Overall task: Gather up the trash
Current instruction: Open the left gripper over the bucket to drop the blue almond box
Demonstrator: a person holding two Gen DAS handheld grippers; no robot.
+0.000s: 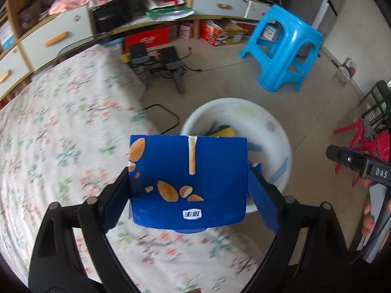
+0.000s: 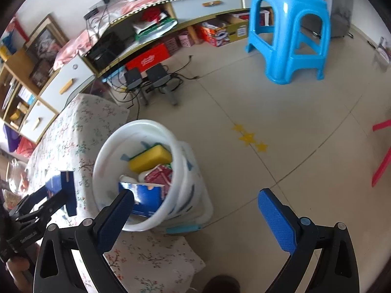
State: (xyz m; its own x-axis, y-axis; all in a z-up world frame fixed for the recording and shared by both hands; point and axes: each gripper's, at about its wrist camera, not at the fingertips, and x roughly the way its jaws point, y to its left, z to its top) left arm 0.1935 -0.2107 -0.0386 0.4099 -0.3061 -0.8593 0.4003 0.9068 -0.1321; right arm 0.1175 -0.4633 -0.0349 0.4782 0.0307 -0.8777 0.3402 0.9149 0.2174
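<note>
Left gripper (image 1: 189,185) clamped on blue carton (image 1: 188,183), jaws pressing both side faces, carton held above floral-cloth worktop (image 1: 61,134). White bucket (image 1: 281,131) just ahead of the jaws and slightly right, sitting on floor beside the worktop edge. Right gripper (image 2: 195,217) empty, jaws wide apart, hovering near bucket rim with bucket ahead-left of them.

Step in hand, by judgement: carry carton over bucket mouth and drop. To do well:
- push forward until carton fully clears near rim before releasing, else likely to catch rim and tip out
- keep carton low over mouth, release by spreading jaws cleanly
- keep right gripper clear of the drop path; left gripper visible at far left in right view, so no clash now

Carton look: deep blue, almond prints, cream pour-stripe down the centre, white logo patch near lower edge; faces flat, no visible crushing, probably empty and light.

Bucket already holding yellow sponge (image 2: 150,158), red packet (image 2: 160,174), another blue carton (image 2: 144,199); room left on top, though pile sits high on near side
</note>
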